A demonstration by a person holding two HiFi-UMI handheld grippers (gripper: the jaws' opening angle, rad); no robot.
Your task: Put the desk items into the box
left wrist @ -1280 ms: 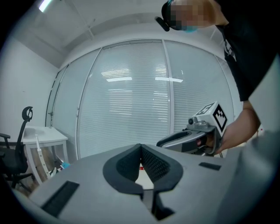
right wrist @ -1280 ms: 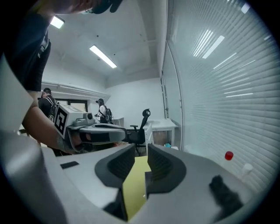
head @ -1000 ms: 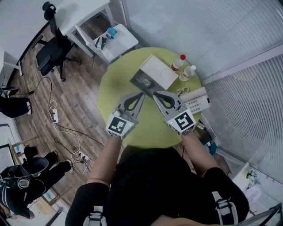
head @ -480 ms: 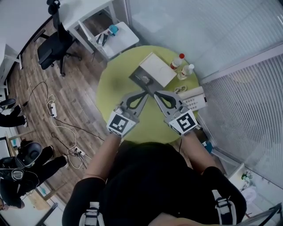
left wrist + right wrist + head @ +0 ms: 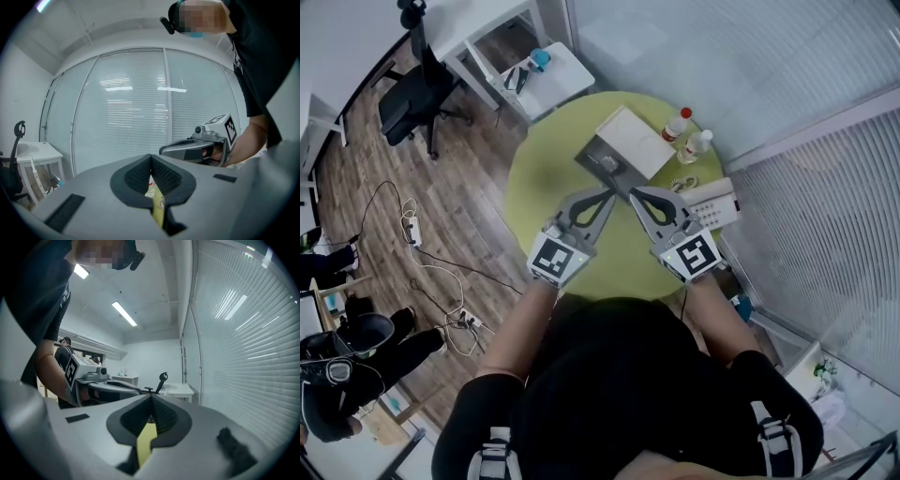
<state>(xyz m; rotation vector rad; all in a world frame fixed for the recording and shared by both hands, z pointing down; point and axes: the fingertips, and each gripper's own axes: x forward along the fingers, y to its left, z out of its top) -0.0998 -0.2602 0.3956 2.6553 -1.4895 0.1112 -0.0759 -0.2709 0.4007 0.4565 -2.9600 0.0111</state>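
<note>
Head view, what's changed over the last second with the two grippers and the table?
Nothing visibly moved, and nothing was gripped or released. The left gripper and right gripper stay shut and empty above the table, tips near the box; the bottles and phone lie unchanged.

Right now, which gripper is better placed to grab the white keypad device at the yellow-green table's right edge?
Right. The right gripper sits nearer the white keypad device; the left gripper would have to reach across it. Both are shut and empty.

Black short-sleeved shirt (image 5: 619,375); grey left gripper (image 5: 610,191) and right gripper (image 5: 634,193) carry black-and-white marker cubes (image 5: 557,261).
</note>
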